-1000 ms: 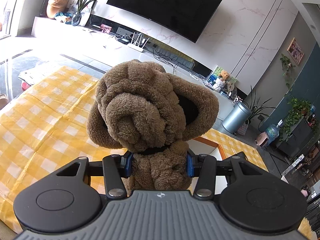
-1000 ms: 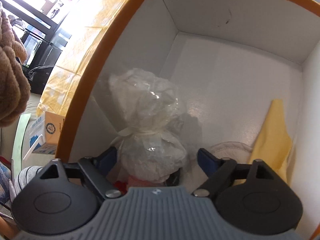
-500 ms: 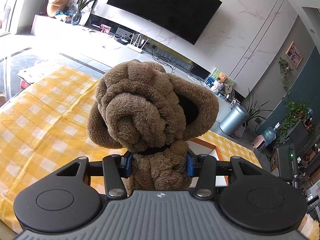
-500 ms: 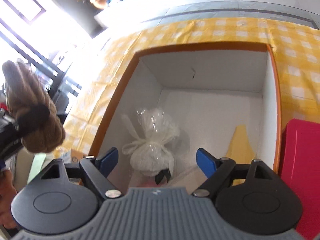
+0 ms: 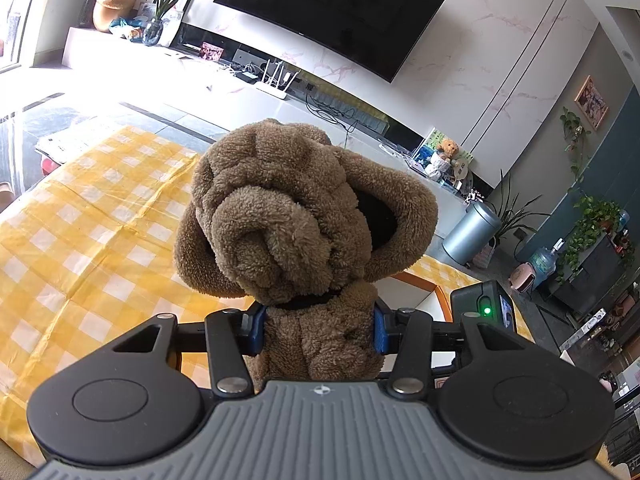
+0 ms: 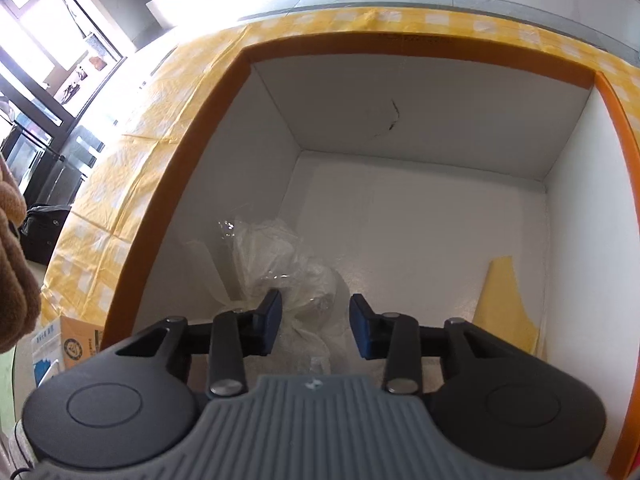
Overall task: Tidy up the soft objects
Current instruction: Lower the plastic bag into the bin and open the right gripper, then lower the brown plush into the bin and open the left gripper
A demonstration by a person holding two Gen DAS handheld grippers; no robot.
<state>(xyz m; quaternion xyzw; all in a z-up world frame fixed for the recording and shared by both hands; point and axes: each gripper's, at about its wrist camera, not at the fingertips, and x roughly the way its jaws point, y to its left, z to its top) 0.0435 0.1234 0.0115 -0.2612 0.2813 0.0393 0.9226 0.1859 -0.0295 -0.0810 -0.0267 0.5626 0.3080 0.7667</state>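
Note:
My left gripper (image 5: 319, 330) is shut on a brown plush dog (image 5: 288, 216), gripped at its body, held above the yellow checked tablecloth (image 5: 80, 216). The toy's edge shows at the left of the right wrist view (image 6: 16, 280). My right gripper (image 6: 315, 322) hangs over the white box with an orange rim (image 6: 400, 50), jaws partly closed and empty, apart from the clear plastic-wrapped bundle (image 6: 280, 264) lying on the box floor below. A yellow cloth (image 6: 504, 300) leans in the box's right corner.
The right gripper's body (image 5: 480, 312) shows by the box edge (image 5: 416, 280) in the left wrist view. A small carton (image 6: 60, 344) sits below the table at left. A TV wall, bin (image 5: 472, 232) and plants stand beyond.
The right gripper rose out of the box, leaving the plastic-wrapped bundle inside, and its jaws narrowed. The left gripper held the plush dog steady.

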